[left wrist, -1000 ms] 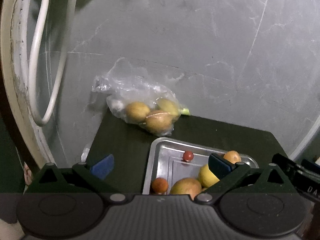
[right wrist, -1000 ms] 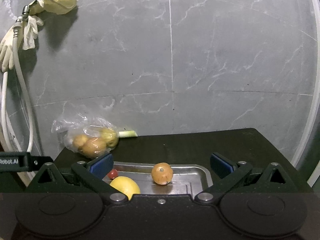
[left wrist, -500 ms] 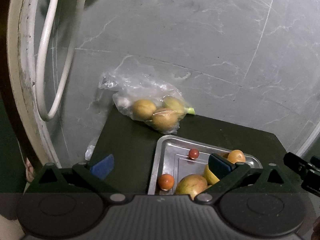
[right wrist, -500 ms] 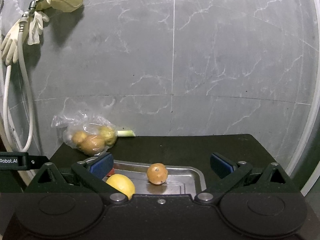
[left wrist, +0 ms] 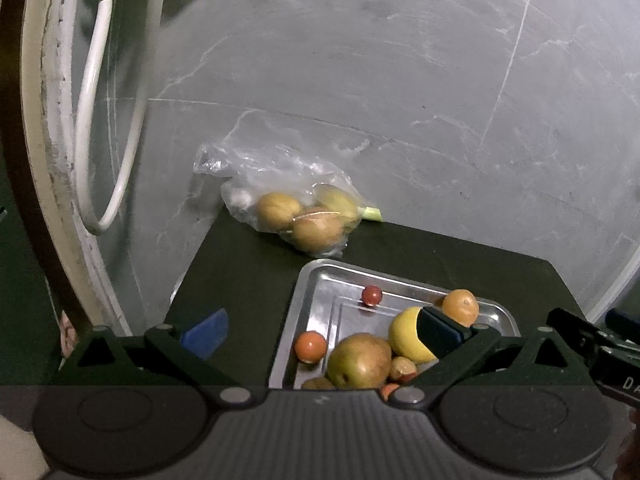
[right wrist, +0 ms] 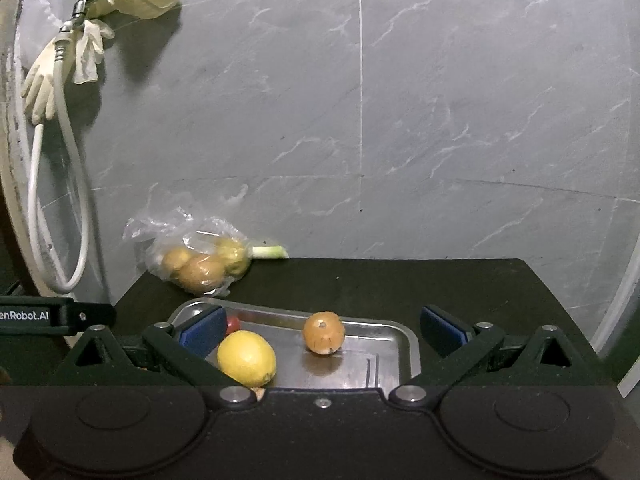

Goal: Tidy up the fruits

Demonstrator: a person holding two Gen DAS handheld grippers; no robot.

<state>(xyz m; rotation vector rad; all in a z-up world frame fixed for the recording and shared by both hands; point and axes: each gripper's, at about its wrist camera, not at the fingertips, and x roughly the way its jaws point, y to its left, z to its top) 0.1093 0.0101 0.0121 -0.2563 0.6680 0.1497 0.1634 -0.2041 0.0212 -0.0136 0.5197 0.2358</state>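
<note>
The left hand-held gripper (left wrist: 324,330) is held wide apart, and nothing is held in it. The right hand-held gripper (right wrist: 322,326) is held wide apart too, with nothing between its blue pads (right wrist: 202,328). Both are kept just above the near side of the metal tray (left wrist: 316,280).

Loose fruits are seen in the tray. A yellow lemon (right wrist: 247,358) is lying near the tray's front left, close to the right gripper's left pad but not gripped by it. An orange fruit (right wrist: 324,333) is sitting in the middle of the tray. A big brownish-green fruit (left wrist: 359,361) and two small red fruits (left wrist: 371,295) are seen in the tray as well, from the left wrist view.

Behind the tray, at its back left corner, a clear plastic bag (left wrist: 280,184) is lying on the dark bench (right wrist: 400,280). Three more brown and yellow fruits (left wrist: 278,211) are shut inside it. A green stalk (right wrist: 268,252) is sticking out beside the bag, against the grey wall.

It looks like the sorting is only partly done, since the bagged fruits are not yet in the tray. A good next move would be for the bag to be reached by one gripper, past the tray, and gripped gently so the thin plastic is not torn and no fruit is squashed.
</note>
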